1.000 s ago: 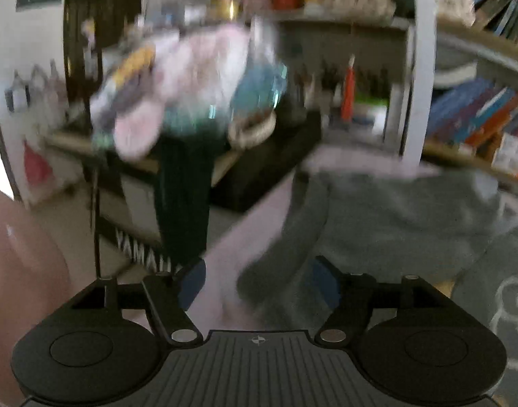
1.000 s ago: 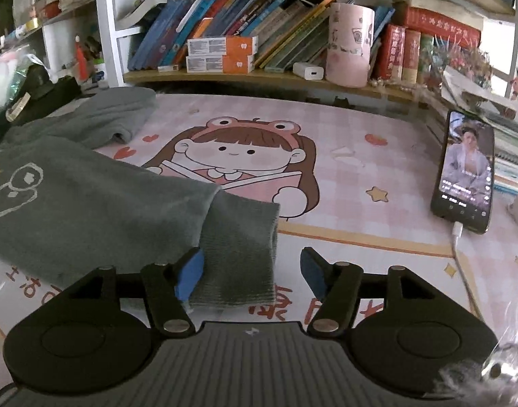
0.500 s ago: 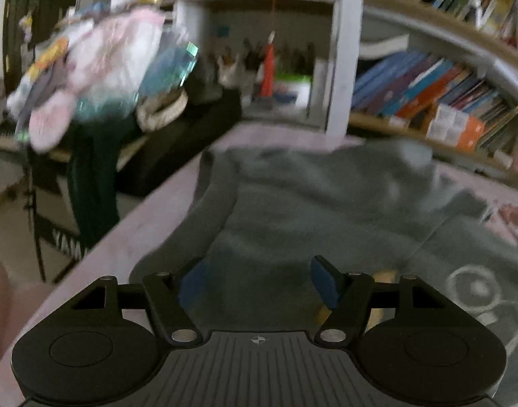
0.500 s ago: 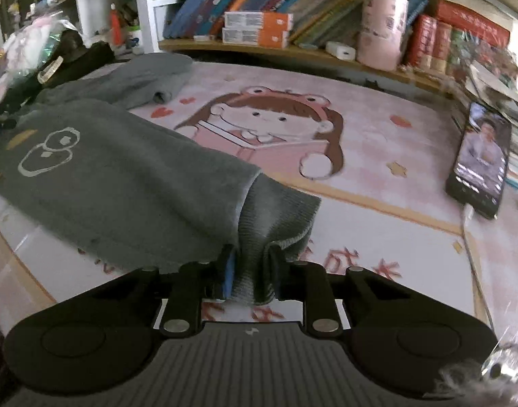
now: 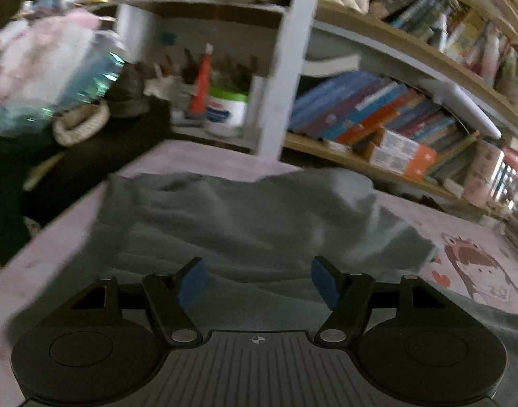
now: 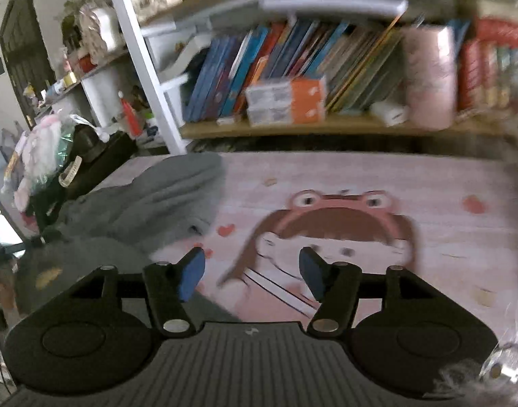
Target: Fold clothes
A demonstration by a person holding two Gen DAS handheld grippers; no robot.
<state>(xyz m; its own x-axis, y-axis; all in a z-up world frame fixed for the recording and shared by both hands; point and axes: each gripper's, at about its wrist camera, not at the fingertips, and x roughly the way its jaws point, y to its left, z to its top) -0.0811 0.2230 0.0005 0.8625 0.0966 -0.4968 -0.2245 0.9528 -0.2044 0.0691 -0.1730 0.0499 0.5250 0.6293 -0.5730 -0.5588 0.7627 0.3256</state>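
On the pink desk mat, in the left wrist view, a grey sweatshirt lay crumpled and spread, filling the middle of the picture. The left gripper hung over it with its jaws standing well apart; the blue pads had only grey cloth behind them, and whether they touched the fabric could not be told, though nothing was pinched between them. Behind the garment a white post rose from the desk, with a row of books on a wooden shelf to its right and a white tub with a red bottle to its left. The picture was blurred.

Across the same mat, in the right wrist view, the sweatshirt lay at the left, a folded grey bulk reaching toward the shelf, with a further part low at the left bearing a pale print. The right gripper was over the cartoon girl printed on the mat, just beside the garment. Its jaws had just been opening and stood apart with nothing between them. Books and a pink cylinder stood on the shelf behind.
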